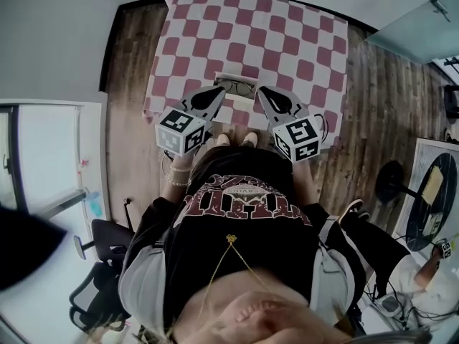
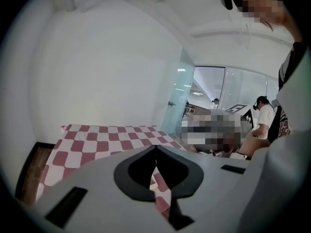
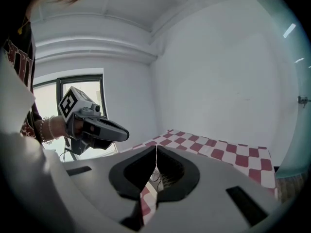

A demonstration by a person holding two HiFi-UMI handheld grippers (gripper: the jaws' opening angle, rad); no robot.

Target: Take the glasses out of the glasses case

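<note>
Hovering over the table's (image 1: 154,56) near edge, left gripper (image 1: 218,91) and right gripper (image 1: 262,90) — both closed on nothing — flank the open case (image 1: 236,78), glasses (image 1: 236,88) inside; checked cloth (image 1: 287,34) stretches beyond.

Dark-framed glasses (image 1: 242,88), red-and-white checked cloth (image 1: 287,34)

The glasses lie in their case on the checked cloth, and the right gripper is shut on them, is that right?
Not quite. The right gripper is shut on nothing, apart from the glasses, which lie untouched in the case; the head view shows it.
</note>
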